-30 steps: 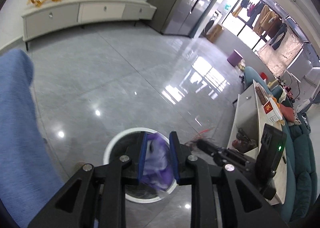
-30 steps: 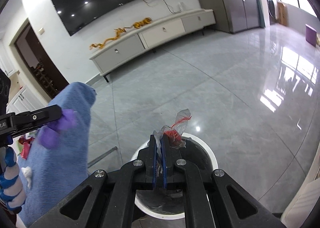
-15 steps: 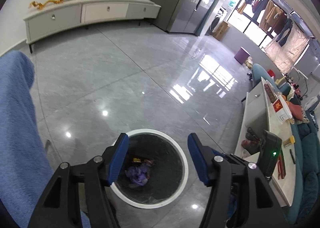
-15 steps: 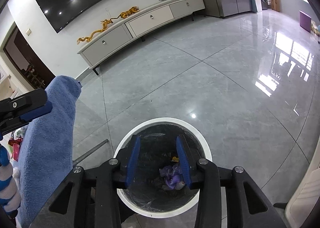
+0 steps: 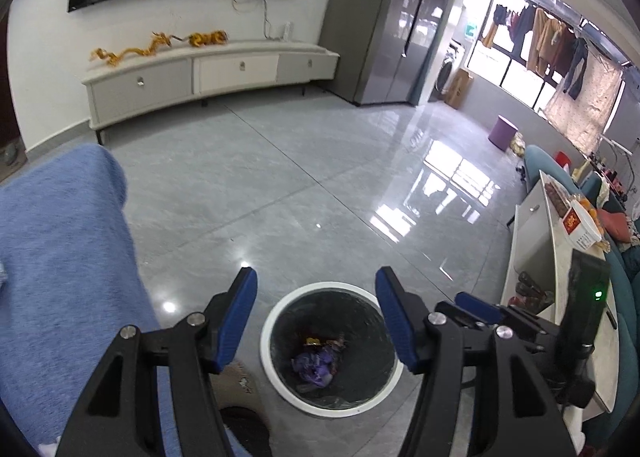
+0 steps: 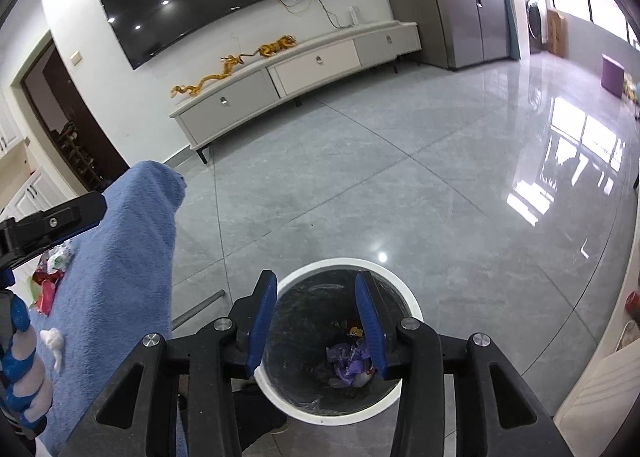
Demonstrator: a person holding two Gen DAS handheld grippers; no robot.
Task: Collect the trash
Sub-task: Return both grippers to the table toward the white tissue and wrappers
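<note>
Left gripper (image 5: 316, 317): jaws parted wide, nothing between the blue pads, hung directly over the bin (image 5: 276, 361). Right gripper (image 6: 316, 323): jaws parted too, somewhat narrower, likewise empty, poised over the same bin (image 6: 404, 299). Seen also from the left wrist view at four o'clock, dark body with a green light glowing. Both pointed steeply down at the bin mouth, presumably so that anything let go would fall straight in rather than onto the tiles.

Down inside, on the dark liner: crumpled purple wrapper (image 5: 316, 365) at the bottom, with a yellow scrap (image 5: 314, 342) just beside it at twelve o'clock. Same purple wrapper (image 6: 348, 361) spotted between the right claw's pads from above, lying well below them, not held. Drop judged complete for both pieces.

Outward, at nine o'clock: blue towel-covered surface (image 6: 120, 269), close beside the bin. On it, in the right view, more litter (image 6: 50, 273), red and green wrappers, and a white crumpled tissue (image 6: 54, 341). Probably the next pickings, kept near the bin for short trips.

Beyond, at twelve o'clock: glossy grey floor (image 5: 300, 185), low white cabinet, dark screen on the wall.
</note>
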